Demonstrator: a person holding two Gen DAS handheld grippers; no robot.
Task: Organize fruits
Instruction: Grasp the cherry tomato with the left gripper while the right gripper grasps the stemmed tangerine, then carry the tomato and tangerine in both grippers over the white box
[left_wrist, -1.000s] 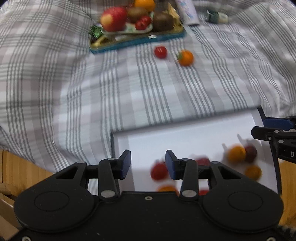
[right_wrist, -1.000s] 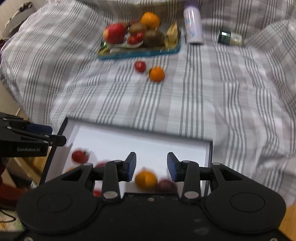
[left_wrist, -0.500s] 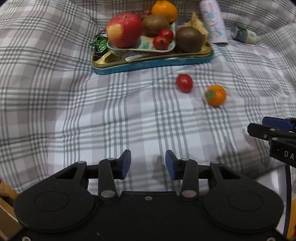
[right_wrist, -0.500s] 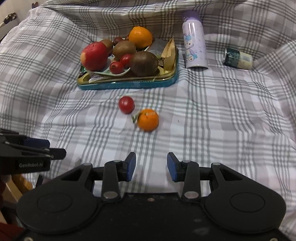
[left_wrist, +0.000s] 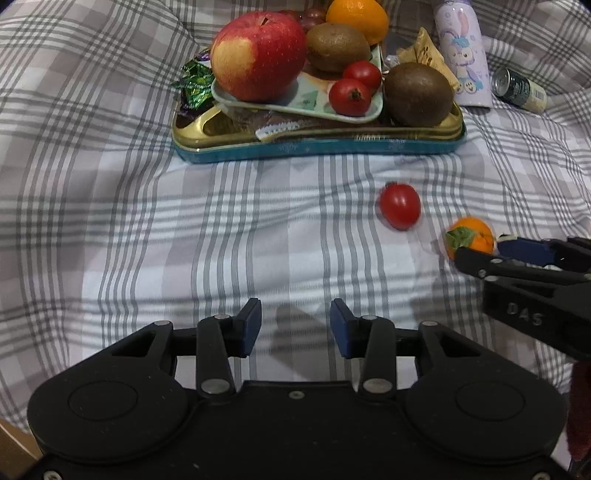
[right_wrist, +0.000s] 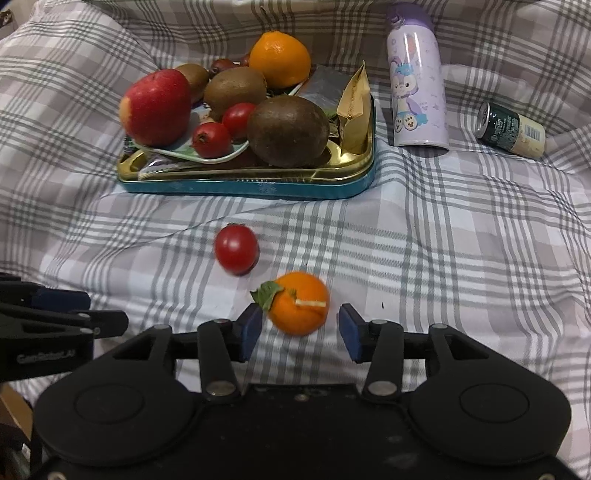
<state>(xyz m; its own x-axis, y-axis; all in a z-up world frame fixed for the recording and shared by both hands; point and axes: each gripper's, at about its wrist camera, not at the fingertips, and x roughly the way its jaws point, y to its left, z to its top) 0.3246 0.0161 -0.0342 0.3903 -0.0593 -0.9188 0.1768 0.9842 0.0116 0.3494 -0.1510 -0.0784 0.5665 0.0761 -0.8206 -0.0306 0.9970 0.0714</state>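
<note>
Small mandarin (right_wrist: 301, 304), bright orange, green leaf (right_wrist: 266, 293) at its 9 o'clock side, pale stem stub across the top; lying on the plaid quilt (right_wrist: 461, 258), just ahead of the right gripper (right_wrist: 300, 328) at 12 o'clock, partly between the blue pads (right_wrist: 349, 330), touched by neither; jaws opening. Red tomato (right_wrist: 236, 249) at 11 o'clock from the mandarin, near but apart. Further off at 12 o'clock, blue-and-gold tin (right_wrist: 258, 182) heaped with apple (right_wrist: 157, 107), kiwis (right_wrist: 288, 131), orange (right_wrist: 279, 59) and two more tomatoes on a small plate (right_wrist: 221, 155). Left gripper (left_wrist: 295, 326) spread, nothing between the pads, over bare quilt; tomato at its 1 o'clock, mandarin at 2 o'clock beside the right gripper's tips.
</note>
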